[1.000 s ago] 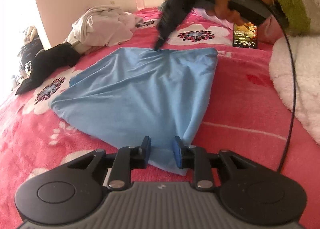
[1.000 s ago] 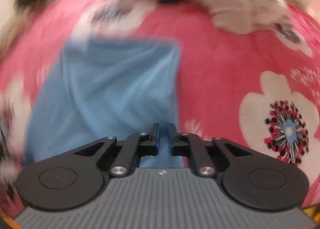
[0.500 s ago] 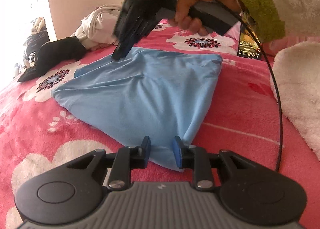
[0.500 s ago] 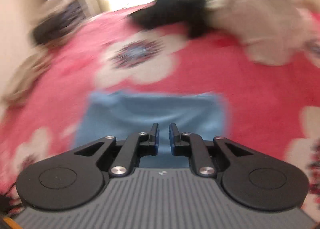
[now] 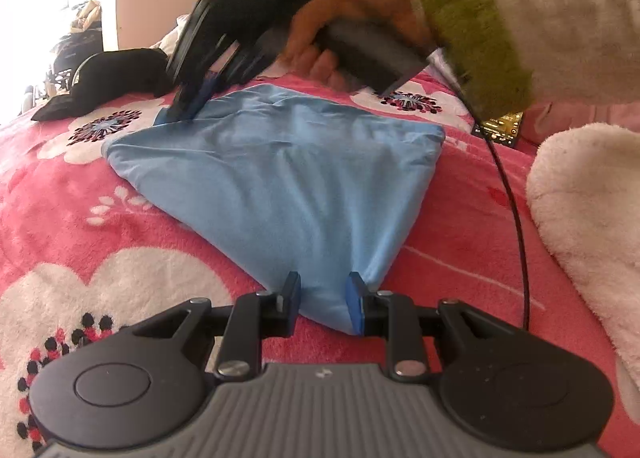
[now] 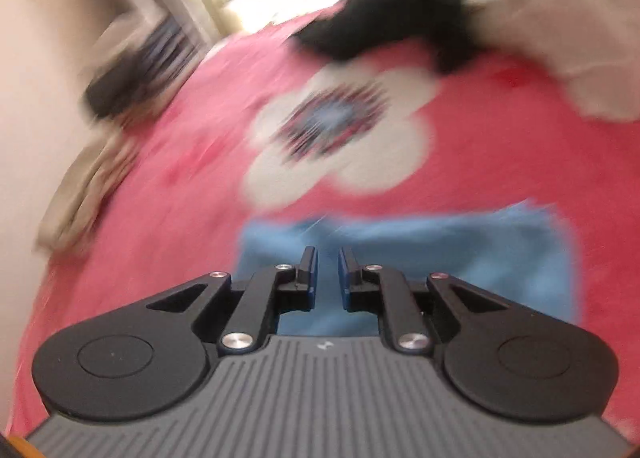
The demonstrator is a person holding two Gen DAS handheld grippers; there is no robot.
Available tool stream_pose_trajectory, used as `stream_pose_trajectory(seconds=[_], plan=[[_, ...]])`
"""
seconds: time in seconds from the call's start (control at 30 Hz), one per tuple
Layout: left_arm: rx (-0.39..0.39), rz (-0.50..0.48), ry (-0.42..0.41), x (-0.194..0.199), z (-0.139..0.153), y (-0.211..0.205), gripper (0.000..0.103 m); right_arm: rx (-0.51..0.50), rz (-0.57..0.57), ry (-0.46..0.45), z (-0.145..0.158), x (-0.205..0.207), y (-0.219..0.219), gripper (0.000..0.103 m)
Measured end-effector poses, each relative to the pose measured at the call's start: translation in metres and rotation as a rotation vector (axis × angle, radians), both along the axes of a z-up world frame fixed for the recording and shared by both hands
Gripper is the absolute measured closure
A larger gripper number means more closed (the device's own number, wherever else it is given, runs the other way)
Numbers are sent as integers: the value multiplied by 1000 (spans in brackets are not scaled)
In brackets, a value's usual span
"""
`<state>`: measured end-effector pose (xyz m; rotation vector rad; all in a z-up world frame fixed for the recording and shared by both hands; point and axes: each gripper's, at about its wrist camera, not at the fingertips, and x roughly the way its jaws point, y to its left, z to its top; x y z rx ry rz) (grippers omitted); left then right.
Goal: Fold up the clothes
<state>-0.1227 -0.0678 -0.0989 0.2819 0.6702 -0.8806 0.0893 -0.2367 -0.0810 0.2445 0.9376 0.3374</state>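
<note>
Light-blue folded cotton garment (image 5: 288, 178) lies on the pink floral fleece blanket (image 5: 132, 226), narrowing towards me. My left gripper (image 5: 322, 304) pinches its near corner; my right gripper (image 5: 192, 102), nearly closed, nips the far left corner. I read no writing. Blanket is free all around.

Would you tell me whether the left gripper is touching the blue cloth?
Touching. The left wrist view shows the left gripper with the near corner of the blue cloth bunched between its fingers.
</note>
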Motion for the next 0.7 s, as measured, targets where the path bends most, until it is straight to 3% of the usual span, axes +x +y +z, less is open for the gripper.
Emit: stream_pose_trajectory(seconds=[0.1, 0.2, 0.3, 0.4, 0.5, 0.6, 0.63, 0.7], plan=[[-2, -7, -9, -2, -1, 1, 77, -20, -115, -44, -20, 30, -10, 102], [-7, -8, -5, -3, -2, 2, 77, -28, -336, -108, -11, 40, -34, 94], [-16, -9, 5, -2, -2, 4, 77, 19, -279, -120, 11, 27, -36, 94], [-18, -16, 6, -2, -2, 4, 77, -12, -139, -50, 21, 0, -21, 94], [-15, -26, 0, -2, -3, 4, 77, -75, -85, 47, 1, -5, -6, 97], [-12, -31, -6, -2, -3, 5, 77, -78, -167, -14, -20, 21, -23, 103], [-11, -31, -6, -3, -3, 5, 77, -71, -218, -48, -20, 26, -29, 100], [-12, -30, -3, -2, -3, 4, 77, -149, -349, -85, -15, 34, -41, 94]])
